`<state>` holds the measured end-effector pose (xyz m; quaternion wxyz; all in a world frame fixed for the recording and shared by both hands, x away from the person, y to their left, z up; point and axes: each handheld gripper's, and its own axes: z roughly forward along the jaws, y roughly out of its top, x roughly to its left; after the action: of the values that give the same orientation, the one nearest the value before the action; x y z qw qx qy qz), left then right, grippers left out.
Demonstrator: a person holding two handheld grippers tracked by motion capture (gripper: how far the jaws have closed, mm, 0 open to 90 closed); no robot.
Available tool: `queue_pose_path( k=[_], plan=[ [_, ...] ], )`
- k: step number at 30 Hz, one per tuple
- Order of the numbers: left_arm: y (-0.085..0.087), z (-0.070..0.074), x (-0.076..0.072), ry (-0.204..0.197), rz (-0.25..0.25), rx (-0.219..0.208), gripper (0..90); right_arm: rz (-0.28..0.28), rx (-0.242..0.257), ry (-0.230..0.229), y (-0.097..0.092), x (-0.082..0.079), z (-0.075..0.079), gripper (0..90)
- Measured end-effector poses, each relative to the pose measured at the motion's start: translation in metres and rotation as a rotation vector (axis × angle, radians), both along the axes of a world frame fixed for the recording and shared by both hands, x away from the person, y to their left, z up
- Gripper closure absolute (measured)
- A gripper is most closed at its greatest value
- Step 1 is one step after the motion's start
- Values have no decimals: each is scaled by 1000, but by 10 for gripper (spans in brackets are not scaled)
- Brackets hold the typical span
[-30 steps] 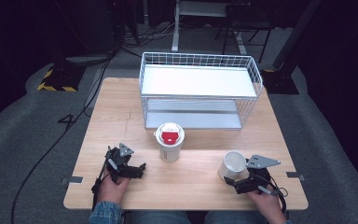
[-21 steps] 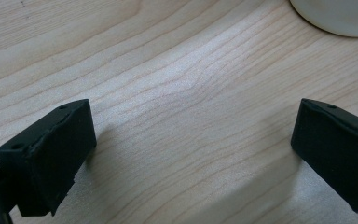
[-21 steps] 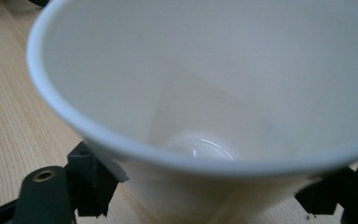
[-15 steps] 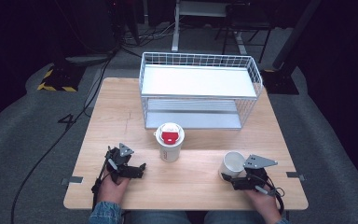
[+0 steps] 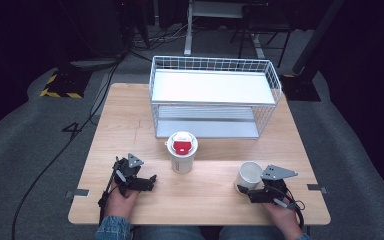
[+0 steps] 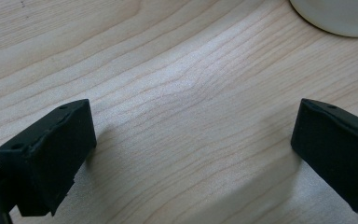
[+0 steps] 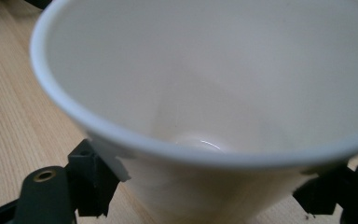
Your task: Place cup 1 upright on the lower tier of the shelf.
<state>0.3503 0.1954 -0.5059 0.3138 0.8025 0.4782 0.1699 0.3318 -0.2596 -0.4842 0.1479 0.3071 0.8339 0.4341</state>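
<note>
Dark grey carpet and black cabling surrounded a pale wooden table [image 5: 130, 120], at whose far edge a white two-shelf wire rack [image 5: 215, 97] was set. Near the middle of the table, just in front of the rack, a white paper cup with a lid and a red label [image 5: 182, 152] was stood upright. Close to the near right corner, an open white paper cup without a lid [image 5: 249, 175] was clamped low on its wall between the jaws of the right gripper [image 5: 258, 192], which had just been closing on it; in the right gripper view the cup [image 7: 205, 107] was seen from above its rim with a black pad pressed to either side. Toward the near left corner, the left gripper [image 5: 145, 182] was held low over bare wood, its fingers [image 6: 51, 154] spread wide with nothing between them.
</note>
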Motion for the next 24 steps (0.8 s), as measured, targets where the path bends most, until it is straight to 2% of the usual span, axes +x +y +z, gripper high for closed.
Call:
queue_pose_path(
  k=[5,24],
  plan=[
    [0,0,0,0,0,-1,4,-5,19,10,0,6,9,226],
    [0,0,0,0,0,0,4,-49,17,-28,6,27,46,226]
  ],
)
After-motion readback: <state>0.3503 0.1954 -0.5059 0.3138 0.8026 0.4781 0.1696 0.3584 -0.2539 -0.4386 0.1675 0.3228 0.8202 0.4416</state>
